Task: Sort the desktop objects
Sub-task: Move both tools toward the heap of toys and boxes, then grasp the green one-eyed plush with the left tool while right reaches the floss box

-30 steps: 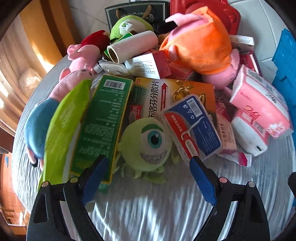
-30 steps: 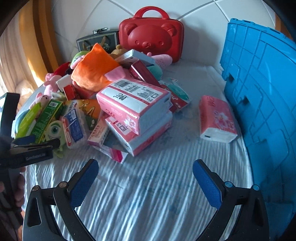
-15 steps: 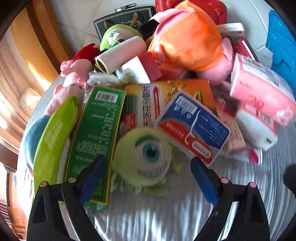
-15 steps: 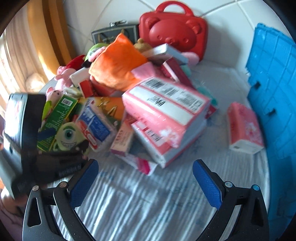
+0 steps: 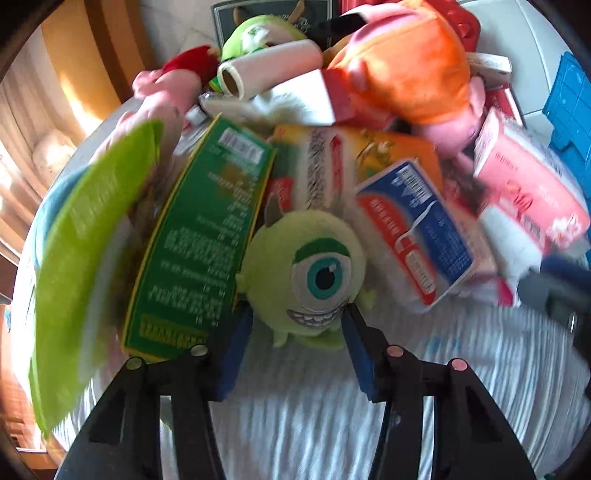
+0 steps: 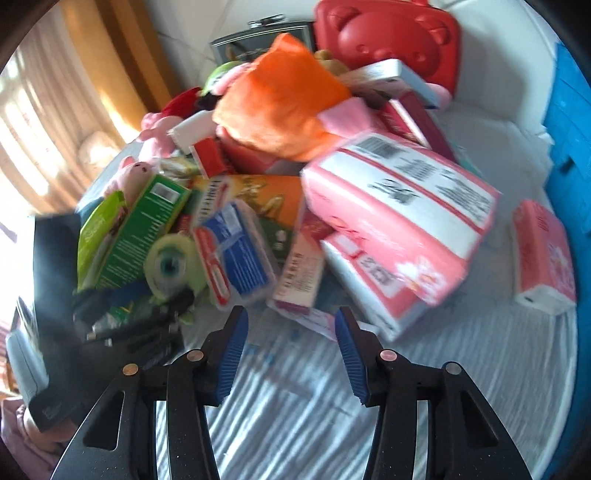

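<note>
A heap of toys, boxes and packets lies on a white striped cloth [image 6: 295,406]. A green one-eyed plush [image 5: 306,273] sits at the heap's near edge between a green box [image 5: 199,240] and a blue-and-red floss packet [image 5: 417,236]. My left gripper [image 5: 295,325] is closing on the plush, and both blue pads touch its lower sides. My right gripper [image 6: 290,325] is closing too, low over the cloth. The bottom end of a narrow pink-and-white box [image 6: 301,269] lies just beyond its tips, untouched. The same plush [image 6: 173,262] shows at the left in the right wrist view.
Stacked pink tissue packs [image 6: 399,221] lie right of the narrow box, and a single pack [image 6: 543,251] lies apart near a blue crate [image 6: 569,129]. An orange plush [image 6: 280,99] tops the heap. A red bear case [image 6: 388,33] stands behind.
Both grippers' jaws have narrowed from wide open. The left one has come in around the green plush. The right one has swung left toward the heap's near edge.
</note>
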A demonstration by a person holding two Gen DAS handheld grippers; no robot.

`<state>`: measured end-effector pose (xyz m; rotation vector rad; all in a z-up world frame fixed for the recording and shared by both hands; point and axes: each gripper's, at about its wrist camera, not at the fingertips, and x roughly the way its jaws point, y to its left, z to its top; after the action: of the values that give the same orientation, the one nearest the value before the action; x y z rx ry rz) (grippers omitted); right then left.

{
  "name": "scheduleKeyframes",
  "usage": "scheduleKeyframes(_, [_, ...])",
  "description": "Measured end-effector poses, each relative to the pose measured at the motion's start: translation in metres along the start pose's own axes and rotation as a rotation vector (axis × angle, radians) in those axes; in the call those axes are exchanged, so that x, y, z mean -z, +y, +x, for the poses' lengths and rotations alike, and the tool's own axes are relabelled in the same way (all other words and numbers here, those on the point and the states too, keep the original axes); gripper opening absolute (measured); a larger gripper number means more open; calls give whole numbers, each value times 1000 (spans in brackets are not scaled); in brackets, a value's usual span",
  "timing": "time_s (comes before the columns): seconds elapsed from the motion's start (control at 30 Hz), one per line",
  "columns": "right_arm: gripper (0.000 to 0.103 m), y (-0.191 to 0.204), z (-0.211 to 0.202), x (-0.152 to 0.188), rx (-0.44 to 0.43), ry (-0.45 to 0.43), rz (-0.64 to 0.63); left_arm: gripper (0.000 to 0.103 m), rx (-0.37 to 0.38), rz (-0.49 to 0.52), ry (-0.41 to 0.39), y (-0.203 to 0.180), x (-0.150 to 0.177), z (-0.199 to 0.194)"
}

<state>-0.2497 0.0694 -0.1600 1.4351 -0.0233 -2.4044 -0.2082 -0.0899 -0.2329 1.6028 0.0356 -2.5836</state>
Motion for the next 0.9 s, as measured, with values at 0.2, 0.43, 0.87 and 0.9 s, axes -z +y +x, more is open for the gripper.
scheduleKeyframes(0.2, [67,22,22,-13,-7,11,-80,52,47,-12,1,7,-12,0])
scheduleKeyframes(0.43, [69,31,43,-30,-3,36,-125,60,40,60,-26,-6,-25,3])
scheduleKeyframes(0.87, [61,42,80,-41,-37,155,-159,60,58,113,-59,1,-28,12])
scheduleKeyframes(0.9, [60,42,79,-41,-31,154,-162,58,61,113,-61,1,-28,12])
